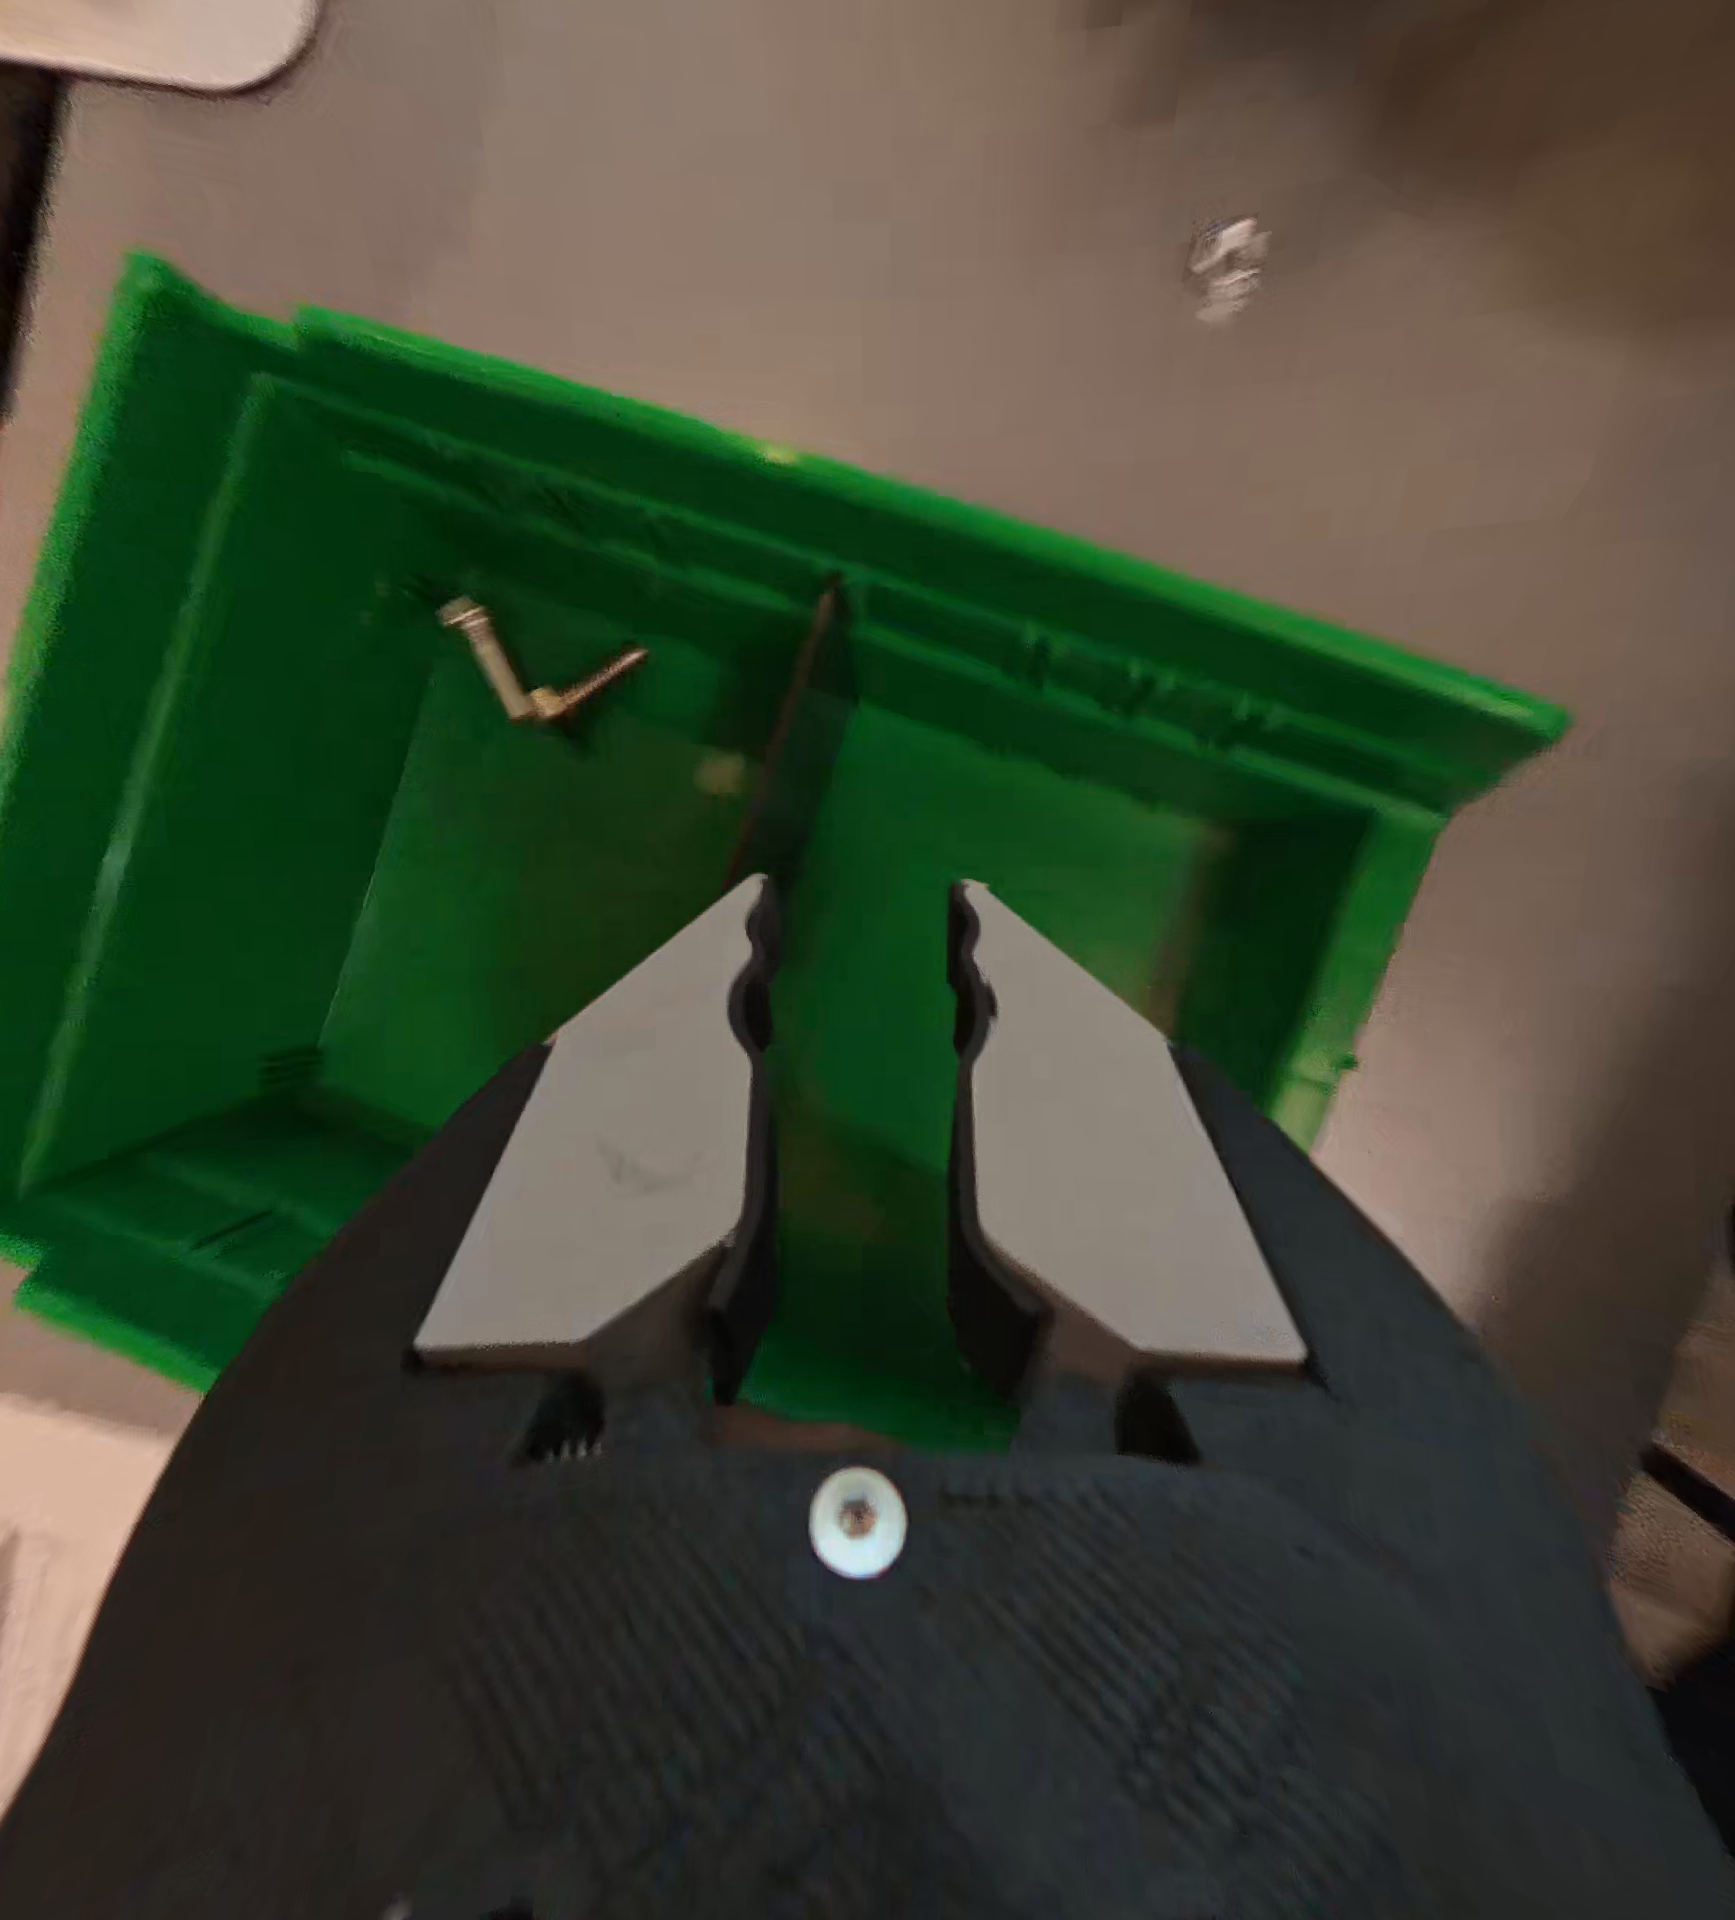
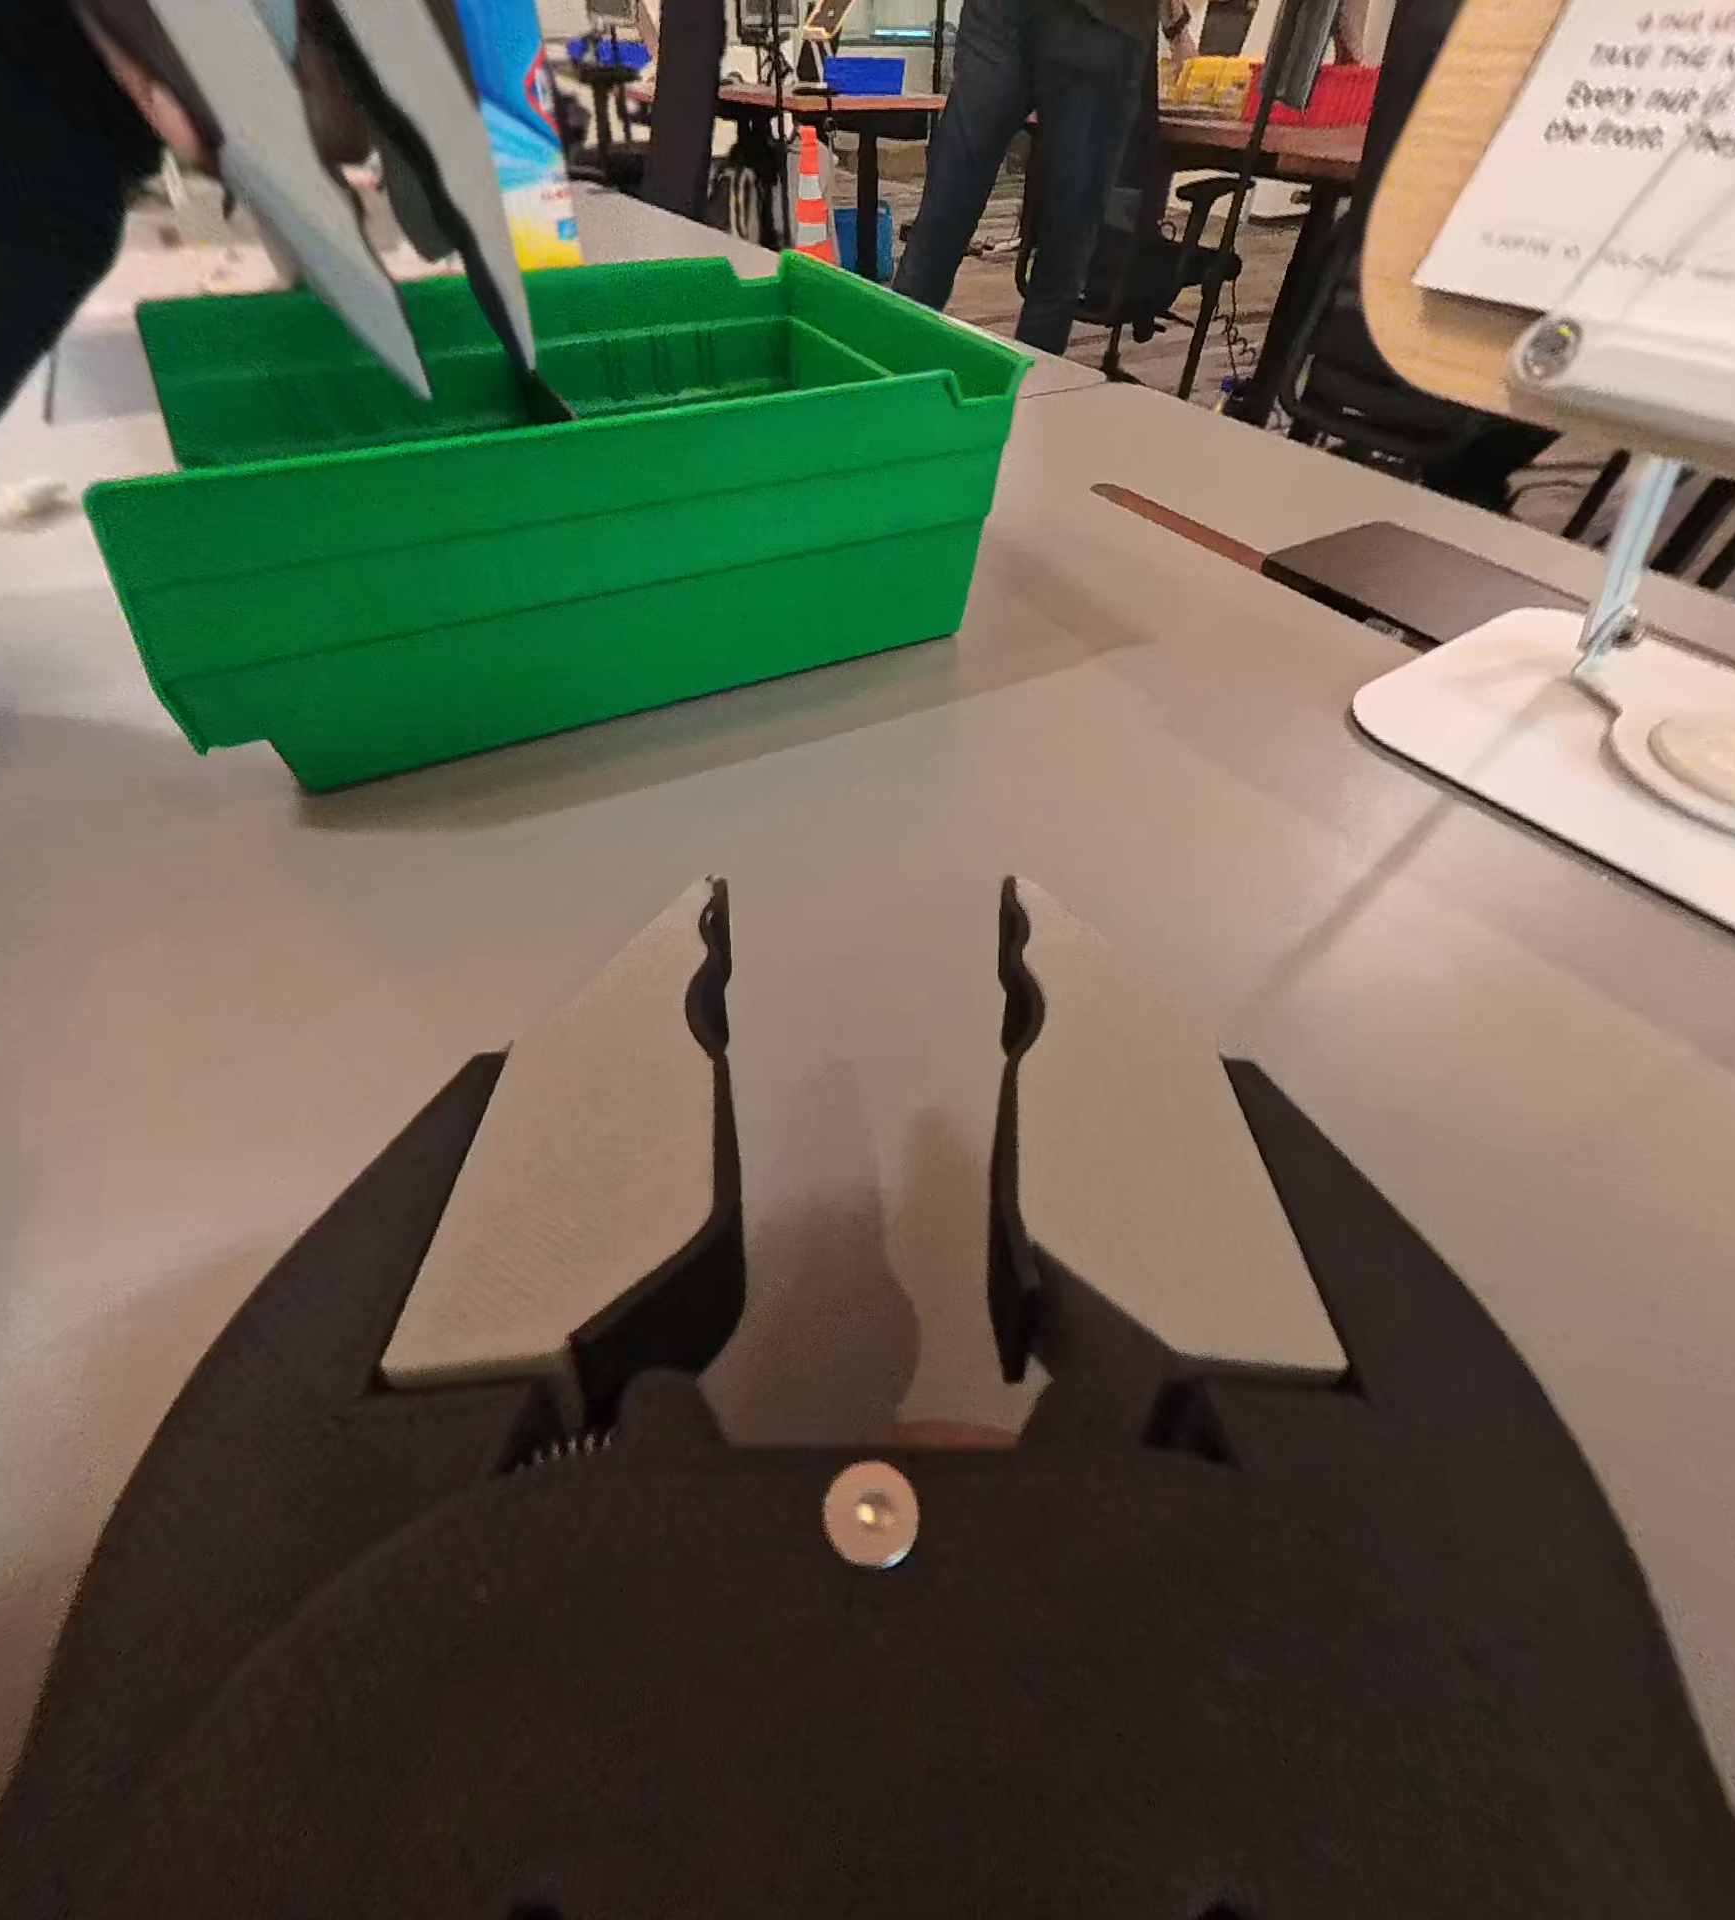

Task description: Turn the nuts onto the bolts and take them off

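Left wrist view: left tool (image 1: 858, 894) hangs over the green bin (image 1: 177, 727), jaws moderately apart, nothing between them. Tips sit in the lower centre of the frame, just right of the dark divider (image 1: 790, 727) splitting the bin in two. Two brass-coloured bolts (image 1: 530, 670) lie in the left compartment near the far wall, upper left of the bin, touching at one end in a V. Frame is blurred, so I can't tell if either carries a nut. The right compartment looks bare where visible, though the tool covers much of its floor. A small silvery piece (image 1: 1224, 265) lies on the bench (image 1: 946, 260) in the upper right, outside the bin; could be nuts, too smeared to call.

Right wrist view: right tool (image 2: 865, 904) sits low over bare bench (image 2: 1102, 779), jaws moderately apart, empty, well apart from the bin (image 2: 551, 582). Left tool (image 2: 484, 384) comes down from the upper left with its tips inside the bin. The near wall hides the bin floor, so no bolts visible here. White stand with a printed sheet (image 2: 1621, 717) at right edge.

Progress, my read: early or between cycles. Neither tool holds anything and no threading is underway. Next step is probably picking a bolt.
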The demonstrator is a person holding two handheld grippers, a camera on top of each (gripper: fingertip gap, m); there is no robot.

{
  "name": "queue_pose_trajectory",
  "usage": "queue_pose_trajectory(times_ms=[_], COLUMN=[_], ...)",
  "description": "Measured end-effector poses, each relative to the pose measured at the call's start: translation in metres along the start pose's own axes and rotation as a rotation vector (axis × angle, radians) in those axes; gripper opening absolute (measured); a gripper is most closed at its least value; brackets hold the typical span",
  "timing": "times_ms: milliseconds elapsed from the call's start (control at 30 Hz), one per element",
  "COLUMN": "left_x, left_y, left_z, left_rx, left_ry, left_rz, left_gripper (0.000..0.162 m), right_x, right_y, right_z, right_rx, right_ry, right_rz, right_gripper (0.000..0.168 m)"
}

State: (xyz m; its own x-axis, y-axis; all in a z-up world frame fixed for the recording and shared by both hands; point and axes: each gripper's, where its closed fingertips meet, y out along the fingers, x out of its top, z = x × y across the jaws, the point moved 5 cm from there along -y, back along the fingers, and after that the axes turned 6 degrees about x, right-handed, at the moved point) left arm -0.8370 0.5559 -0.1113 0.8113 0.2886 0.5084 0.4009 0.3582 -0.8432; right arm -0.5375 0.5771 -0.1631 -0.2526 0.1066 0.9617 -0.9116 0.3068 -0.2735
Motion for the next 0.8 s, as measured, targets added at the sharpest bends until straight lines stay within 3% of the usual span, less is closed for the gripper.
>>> queue_pose_trajectory(times_ms=[67,167,300,367,467,533,667,800], left_x=[0.006,0.033,0.033,0.033,0.024,0.025,0.036,0.019], left_y=[0.003,0.009,0.052,0.075,0.093,0.099,0.108,0.128], left_z=[0.014,0.03,0.059,0.066,0.061,0.061,0.063,0.066], left_rx=[0.109,0.1,0.119,0.084,0.022,0.002,0.029,-0.016], left_ry=[-0.081,-0.186,-0.173,-0.066,0.313,0.342,0.449,0.457], left_rz=[0.028,-0.076,0.078,0.142,0.176,0.236,0.213,0.338], left_gripper=[0.03,0.029,0.03,0.017,0.018,0.023,0.016,0.017], right_x=[0.0,0.001,0.001,0.0,-0.001,0.0,0.002,0.002], right_y=[-0.002,-0.003,-0.003,-0.004,-0.003,-0.004,-0.004,-0.005], right_z=[-0.005,-0.009,-0.009,-0.007,-0.003,0.001,0.005,0.004], right_rx=[0.016,0.032,0.026,0.022,0.032,0.04,0.044,0.033], right_ry=[0.06,0.114,0.114,0.102,0.088,0.076,0.049,0.047], right_rz=[-0.02,-0.042,-0.041,-0.035,-0.018,-0.02,-0.02,-0.02], right_gripper=[0.049,0.049,0.049,0.049,0.049,0.049,0.049,0.049])
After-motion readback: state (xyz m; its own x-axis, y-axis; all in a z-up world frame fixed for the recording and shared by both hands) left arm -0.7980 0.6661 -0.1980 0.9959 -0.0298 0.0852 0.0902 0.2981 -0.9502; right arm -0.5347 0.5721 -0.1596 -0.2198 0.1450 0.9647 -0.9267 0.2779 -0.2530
